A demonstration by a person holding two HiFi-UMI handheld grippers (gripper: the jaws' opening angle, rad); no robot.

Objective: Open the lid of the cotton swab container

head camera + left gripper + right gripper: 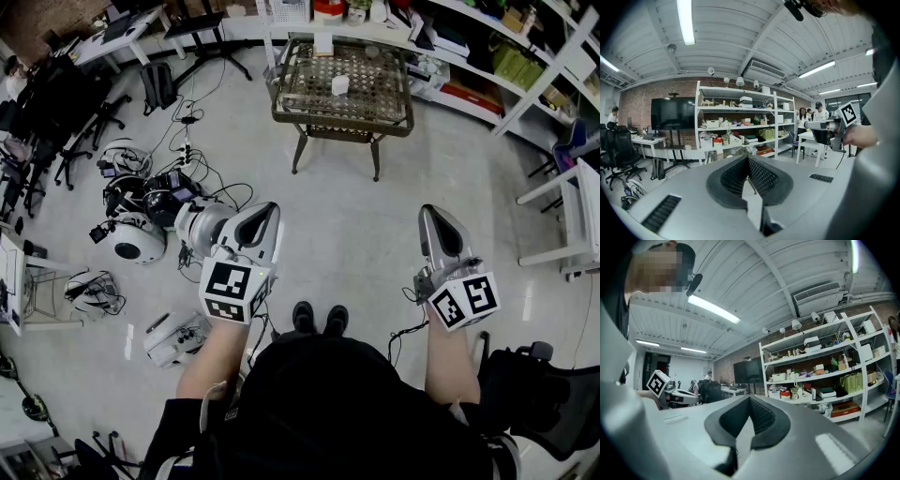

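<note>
A small white cotton swab container (pixel 340 85) stands on the wicker glass-topped table (pixel 309 112) far ahead, with a white box behind it. My left gripper (pixel 265 217) and right gripper (pixel 432 220) hang well short of the table, over the floor in front of the person's body. Both are shut with nothing between the jaws. In the left gripper view the left gripper (pixel 748 160) shows its black pads meeting, and the table is hidden behind them. The right gripper (pixel 750 401) in its own view is pressed closed too, aimed level at the shelves.
Cables, round devices (pixel 131 239) and gear lie on the floor at left. White shelving (pixel 487 56) runs behind and right of the table. A white desk (pixel 581 216) stands at right, office chairs (pixel 56 112) at left. People stand in the background of both gripper views.
</note>
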